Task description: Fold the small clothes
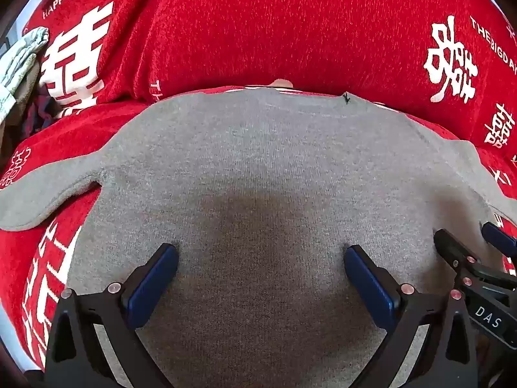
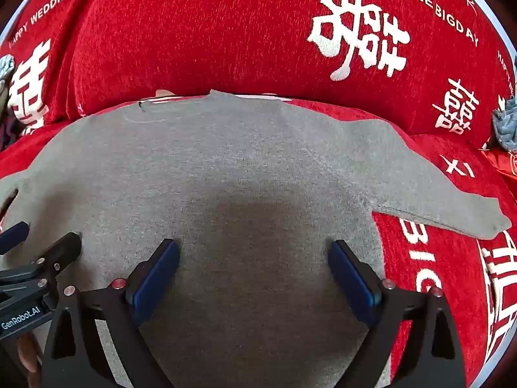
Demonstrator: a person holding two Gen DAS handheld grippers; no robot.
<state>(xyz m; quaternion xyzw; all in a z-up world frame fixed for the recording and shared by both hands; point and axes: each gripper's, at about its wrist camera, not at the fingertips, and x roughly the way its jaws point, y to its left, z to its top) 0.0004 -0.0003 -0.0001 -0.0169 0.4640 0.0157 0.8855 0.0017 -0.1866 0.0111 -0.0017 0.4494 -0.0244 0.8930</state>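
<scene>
Hovering nearest: my left gripper [image 1: 261, 258], blue pads spread wide, nothing between them; my right gripper [image 2: 253, 253], likewise wide and empty, close beside it, each showing at the edge of the other's view. Directly beneath and ahead of both: one small grey knit top [image 1: 258, 161], laid flat, front or back down I cannot tell, body running away from me toward its neckline [image 1: 274, 92] at the far edge. Long axis of the spread garment: side to side, sleeve tip to sleeve tip. Left sleeve [image 1: 42, 200] lies out to my left, nearer the left gripper; right sleeve [image 2: 452, 207] lies out to my right, nearer the right gripper. Judged next need: each gripper goes outward to its own sleeve. Underneath and beyond: red sofa cover [image 2: 226, 32] with white characters. Far left: bundled pale cloth [image 1: 22, 55].
</scene>
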